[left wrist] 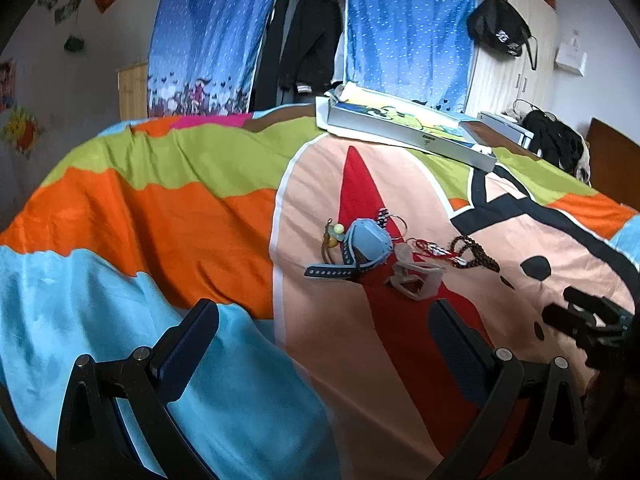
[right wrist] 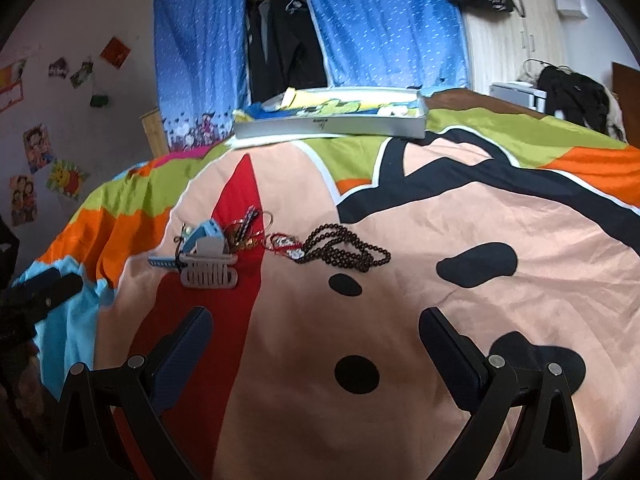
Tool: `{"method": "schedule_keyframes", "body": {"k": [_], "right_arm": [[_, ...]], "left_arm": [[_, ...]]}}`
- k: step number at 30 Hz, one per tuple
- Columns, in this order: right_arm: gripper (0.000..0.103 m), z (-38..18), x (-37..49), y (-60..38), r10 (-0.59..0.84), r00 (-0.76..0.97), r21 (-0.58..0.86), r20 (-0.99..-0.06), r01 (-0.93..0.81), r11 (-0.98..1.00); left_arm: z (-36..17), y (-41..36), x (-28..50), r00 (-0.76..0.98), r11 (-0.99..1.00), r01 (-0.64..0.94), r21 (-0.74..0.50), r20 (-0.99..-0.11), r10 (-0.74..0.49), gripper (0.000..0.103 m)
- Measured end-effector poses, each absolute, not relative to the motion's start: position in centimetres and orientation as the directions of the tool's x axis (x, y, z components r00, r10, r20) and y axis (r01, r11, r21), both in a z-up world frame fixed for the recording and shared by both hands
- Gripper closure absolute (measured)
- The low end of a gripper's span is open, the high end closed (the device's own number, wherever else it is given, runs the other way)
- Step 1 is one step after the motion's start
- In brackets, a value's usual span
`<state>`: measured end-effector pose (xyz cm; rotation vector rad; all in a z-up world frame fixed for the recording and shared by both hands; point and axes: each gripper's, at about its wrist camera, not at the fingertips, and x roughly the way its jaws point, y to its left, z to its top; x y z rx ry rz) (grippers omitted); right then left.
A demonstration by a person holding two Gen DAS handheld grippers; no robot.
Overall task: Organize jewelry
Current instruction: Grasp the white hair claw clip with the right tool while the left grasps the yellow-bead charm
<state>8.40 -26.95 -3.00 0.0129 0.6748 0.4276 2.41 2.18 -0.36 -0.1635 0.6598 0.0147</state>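
A small heap of jewelry lies on the bright bedspread: a blue watch with a dotted strap (left wrist: 362, 250) (right wrist: 202, 236), a translucent claw hair clip (left wrist: 416, 280) (right wrist: 208, 272), a dark bead necklace (left wrist: 474, 254) (right wrist: 346, 250), a red cord charm (left wrist: 434, 249) (right wrist: 282, 242) and thin rings (right wrist: 256, 220). My left gripper (left wrist: 324, 328) is open and empty, hovering short of the heap. My right gripper (right wrist: 316, 336) is open and empty, nearer than the necklace. A white shallow box (left wrist: 404, 128) (right wrist: 328, 122) with a cartoon lining sits at the bed's far edge.
Blue curtains (right wrist: 380, 28) and hanging dark clothes stand behind the bed. A wardrobe with a black bag (left wrist: 500, 28) is at the right. Dark clothing (right wrist: 576, 96) lies at the far right. The right gripper shows at the left view's right edge (left wrist: 588, 320).
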Motion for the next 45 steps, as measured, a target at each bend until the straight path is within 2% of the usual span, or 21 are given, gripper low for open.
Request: {"method": "schedule_keyframes", "body": {"k": [12,20,26,32,34,37,41,43,45], "right_arm": [[0.0,-3.6,12.1,-24.5,0.532,0.523,0.258,-0.666,-0.508,0.822],[0.0,-4.6,13.8,-22.1,0.571,0.467,0.274,-0.675,-0.559,0.782],[0.0,-5.2,14.6,-19.7,0.594,0.43,0.281,-0.679,-0.596,0.752],[0.006,-5.9,15.8,-18.0,0.593,0.415,0.289,-0.69,-0.594,0.751],[0.009,-6.3,16.1,-17.3,0.591,0.408,0.288,-0.696,-0.595,0.75],[0.013,-6.8,16.7,-16.3,0.581,0.398,0.281,-0.71,-0.597,0.752],[0.022,-7.4,17.6,-15.4,0.582,0.381,0.291,-0.719,-0.595,0.749],[0.03,-7.7,18.1,-15.1,0.587,0.371,0.299,-0.72,-0.597,0.744],[0.041,-7.9,18.3,-14.9,0.588,0.367,0.304,-0.721,-0.595,0.744]], "left_arm": [[-1.3,3.8,7.0,0.75,0.994,0.043,-0.104,-0.654,-0.1,0.002],[-2.2,5.3,10.4,0.722,0.981,0.061,-0.184,-0.67,-0.17,0.013],[-3.1,6.2,13.1,0.684,0.972,0.056,-0.229,-0.7,-0.204,0.033],[-4.3,6.4,15.9,0.629,0.965,0.089,-0.248,-0.737,-0.248,0.054],[-4.9,6.3,16.9,0.599,0.962,0.104,-0.252,-0.756,-0.263,0.064],[-5.6,6.2,18.0,0.564,0.959,0.11,-0.263,-0.778,-0.278,0.071],[-6.2,6.2,18.9,0.543,0.955,0.115,-0.274,-0.788,-0.291,0.081],[-6.3,6.2,19.0,0.535,0.955,0.113,-0.274,-0.793,-0.291,0.089],[-6.2,6.0,18.9,0.536,0.955,0.117,-0.273,-0.792,-0.292,0.091]]}}
